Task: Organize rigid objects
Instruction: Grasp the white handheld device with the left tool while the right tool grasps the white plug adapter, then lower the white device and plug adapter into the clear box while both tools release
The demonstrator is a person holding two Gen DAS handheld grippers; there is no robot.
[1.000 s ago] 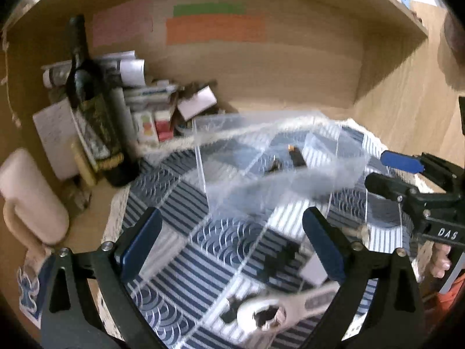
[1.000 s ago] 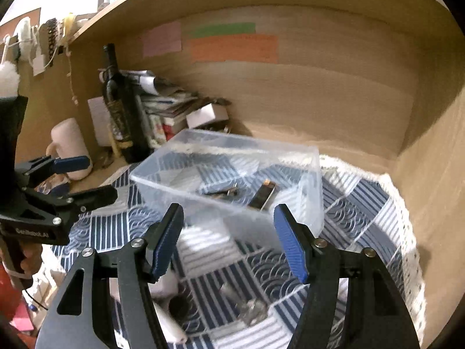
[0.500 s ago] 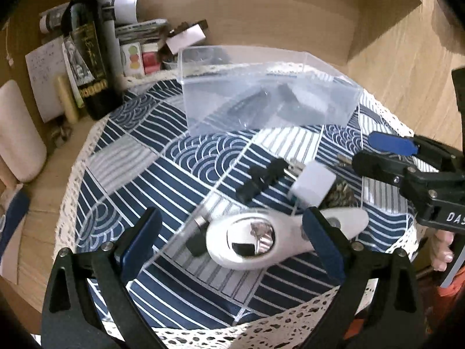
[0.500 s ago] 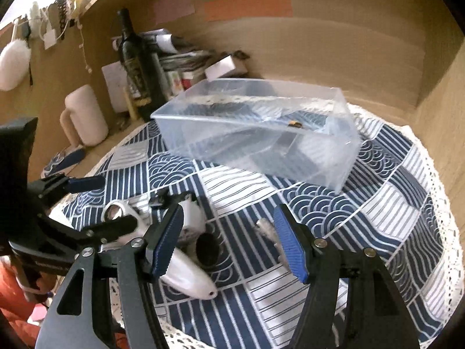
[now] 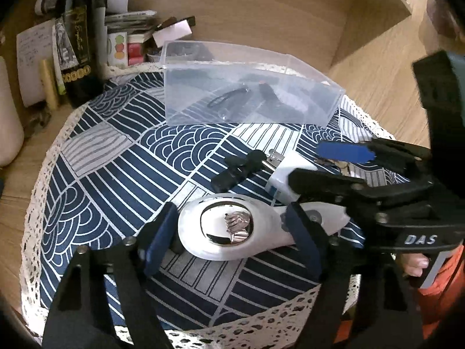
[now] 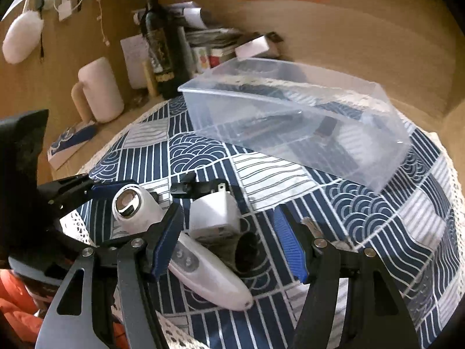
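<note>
A white electric shaver [image 5: 232, 229] with a shiny head lies on the blue patterned cloth [image 5: 116, 174]; it also shows in the right wrist view [image 6: 203, 261]. My left gripper [image 5: 229, 232] is open, its jaws on either side of the shaver's head. My right gripper [image 6: 229, 241] is open above a white plug adapter [image 6: 215, 212] that lies beside the shaver's handle; the adapter also shows in the left wrist view [image 5: 279, 177]. A black clip [image 5: 238, 168] lies by the adapter. A clear plastic box [image 5: 247, 96] at the back holds small dark items.
A dark wine bottle [image 5: 75, 37], papers and small boxes [image 5: 130, 37] stand at the back left. A pale pink mug [image 6: 98, 93] is at the left. A small metal piece [image 6: 312, 228] lies by my right finger. Wooden walls enclose the desk.
Both grippers have pulled back from the box and come down low over the shaver and adapter. The left jaws now straddle the shaver's head.
</note>
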